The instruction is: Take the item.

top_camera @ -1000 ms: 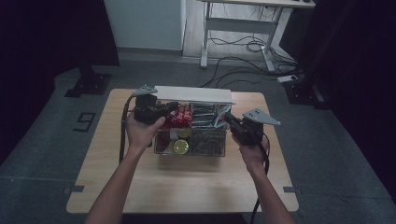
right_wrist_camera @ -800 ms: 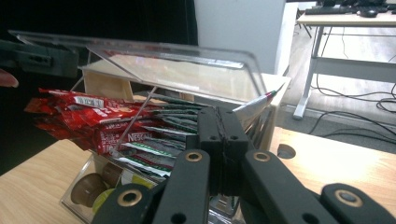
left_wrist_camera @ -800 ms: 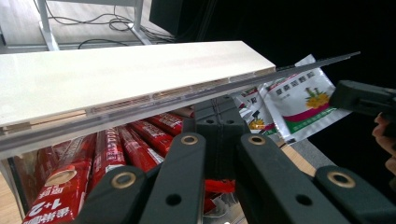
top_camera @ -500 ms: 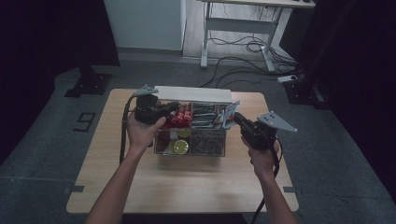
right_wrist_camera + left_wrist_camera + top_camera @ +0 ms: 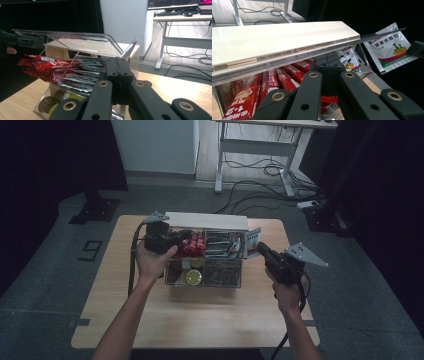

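Note:
A clear compartment box (image 5: 205, 282) stands mid-table, holding red sachets (image 5: 192, 245), silver-green sachets (image 5: 220, 242) and round pods (image 5: 192, 276). My left gripper (image 5: 187, 236) is at the box's back left, shut on the edge of the raised clear lid (image 5: 82, 42). In the left gripper view its jaws (image 5: 328, 66) meet under that lid edge, above the red sachets (image 5: 269, 82). My right gripper (image 5: 260, 247) is just off the box's right end, shut on a white sachet with a yellow flower print (image 5: 253, 240). The sachet (image 5: 131, 48) rises edge-on from its jaws (image 5: 117, 61).
A cream board (image 5: 207, 221) lies along the back of the box. Bare wooden tabletop (image 5: 200, 320) stretches in front and to both sides. Beyond the table are a desk frame (image 5: 250, 150) and cables (image 5: 260, 195) on the floor.
My right gripper has drawn away to the right and a little toward me, carrying the white sachet clear of the box. The left gripper has stayed on the lid.

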A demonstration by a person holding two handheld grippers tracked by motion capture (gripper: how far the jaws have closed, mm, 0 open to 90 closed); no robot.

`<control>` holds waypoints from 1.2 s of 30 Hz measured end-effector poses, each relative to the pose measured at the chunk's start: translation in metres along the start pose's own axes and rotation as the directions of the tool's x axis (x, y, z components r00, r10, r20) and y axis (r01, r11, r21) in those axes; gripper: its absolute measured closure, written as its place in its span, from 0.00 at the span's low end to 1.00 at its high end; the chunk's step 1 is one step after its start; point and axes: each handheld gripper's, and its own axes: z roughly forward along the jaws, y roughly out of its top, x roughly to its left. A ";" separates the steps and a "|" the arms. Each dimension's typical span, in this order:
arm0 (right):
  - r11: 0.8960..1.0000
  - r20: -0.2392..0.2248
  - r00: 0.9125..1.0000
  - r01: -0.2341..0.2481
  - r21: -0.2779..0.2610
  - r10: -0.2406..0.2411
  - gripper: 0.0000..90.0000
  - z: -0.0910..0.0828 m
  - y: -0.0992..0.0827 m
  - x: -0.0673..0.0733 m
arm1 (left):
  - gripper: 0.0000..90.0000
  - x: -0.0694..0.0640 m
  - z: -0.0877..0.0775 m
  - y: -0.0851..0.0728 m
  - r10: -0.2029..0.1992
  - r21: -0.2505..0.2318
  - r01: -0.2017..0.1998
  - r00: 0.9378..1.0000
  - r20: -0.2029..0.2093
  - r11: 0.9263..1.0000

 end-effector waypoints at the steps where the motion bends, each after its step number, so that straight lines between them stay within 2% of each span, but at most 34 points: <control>1: 1.000 -0.001 1.000 -0.001 -0.003 0.001 0.99 -0.001 0.000 0.000 | 1.00 0.000 0.000 0.000 0.000 0.000 0.000 1.000 0.000 1.000; 17: 0.999 0.027 1.000 -0.015 -0.040 0.016 0.99 -0.020 -0.007 -0.015 | 1.00 -0.001 0.000 -0.001 0.000 -0.002 0.000 1.000 -0.002 1.000; 36: 0.999 0.044 0.998 -0.037 -0.040 0.039 0.99 -0.031 -0.025 -0.027 | 1.00 -0.001 -0.003 -0.001 -0.003 -0.003 0.003 1.000 -0.007 1.000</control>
